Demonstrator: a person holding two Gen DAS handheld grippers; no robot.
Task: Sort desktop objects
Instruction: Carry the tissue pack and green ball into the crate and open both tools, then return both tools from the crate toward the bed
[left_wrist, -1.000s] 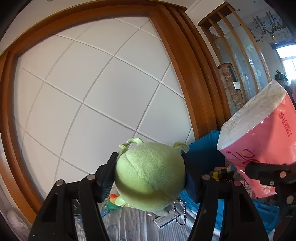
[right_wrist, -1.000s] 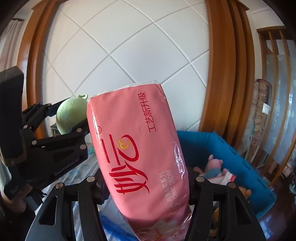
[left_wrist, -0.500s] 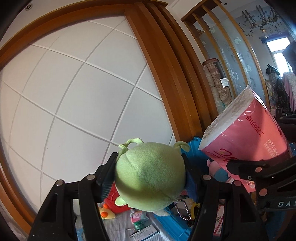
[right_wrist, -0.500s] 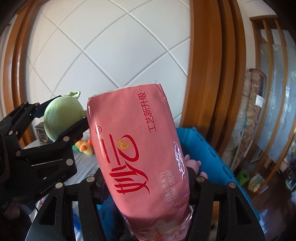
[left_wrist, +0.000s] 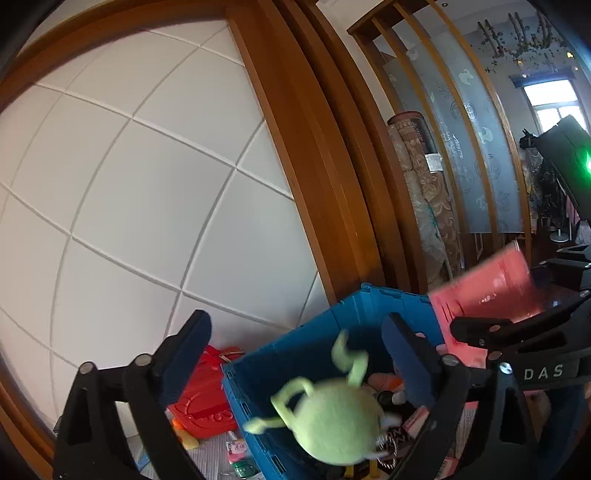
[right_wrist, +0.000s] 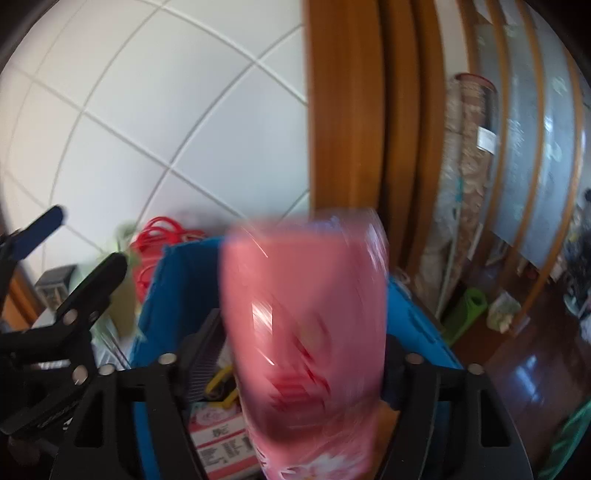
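My left gripper (left_wrist: 295, 343) is open above a blue bin (left_wrist: 295, 350). A green plush toy (left_wrist: 332, 417), blurred, is below the fingers and falling into the bin. My right gripper (right_wrist: 299, 354) has its fingers spread, and the pink tissue pack (right_wrist: 306, 325) between them is blurred with motion over the same blue bin (right_wrist: 147, 332). The pack also shows at the right of the left wrist view (left_wrist: 487, 295). The left gripper shows at the left of the right wrist view (right_wrist: 66, 251).
The bin holds several small items, including a pink-and-white packet (right_wrist: 218, 439) and a pink plush (left_wrist: 384, 380). A red object (left_wrist: 203, 398) sits left of the bin. A white tiled wall and wooden frame (left_wrist: 303, 155) stand behind. Rolled carpets (left_wrist: 421, 192) lean at the right.
The left gripper opened and the green plush dropped out towards the bin. Both grippers tilted down over the bin. The right gripper's fingers spread and the tissue pack is moving.
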